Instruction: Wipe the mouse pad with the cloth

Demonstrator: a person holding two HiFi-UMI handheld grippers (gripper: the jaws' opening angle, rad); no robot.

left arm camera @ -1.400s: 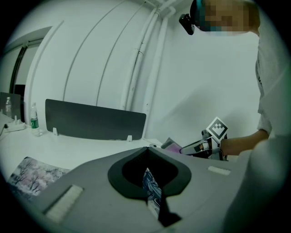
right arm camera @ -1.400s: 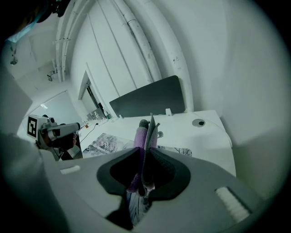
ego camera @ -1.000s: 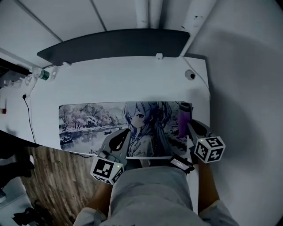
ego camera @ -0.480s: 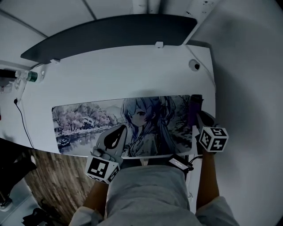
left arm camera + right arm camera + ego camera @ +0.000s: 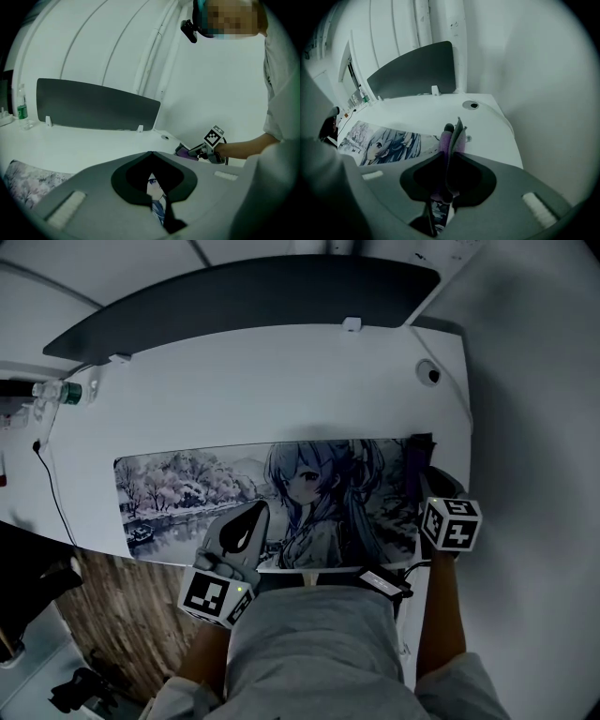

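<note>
**Cloth gripped at the pad's right end, set for a wipe**

We show the right gripper (image 5: 429, 486) with its jaws closed on a folded purple cloth (image 5: 453, 135). The cloth stands on edge between them and pokes out past the tips, so a free fold is offered to the surface. Just below these tips lies the right end of the pad (image 5: 187, 488), a long printed mat that runs off to this gripper's left across the white desk (image 5: 281, 381). We judge this a starting stance, since working from one end lets a single leftward sweep cover the whole length. We cannot tell whether the cloth touches the pad.

The left gripper (image 5: 248, 519) has its jaws brought together with nothing between them; through the window behind its tips we see only the pad's print. It sits over the pad's near edge, well to the left of the right gripper. We take its role to be a hold-down, stopping the mat from sliding as the cloth drags, though contact is not clear.

In our reading the wipe is at its outset. The stroke calls for the cloth to be laid flatter than it now stands.
</note>
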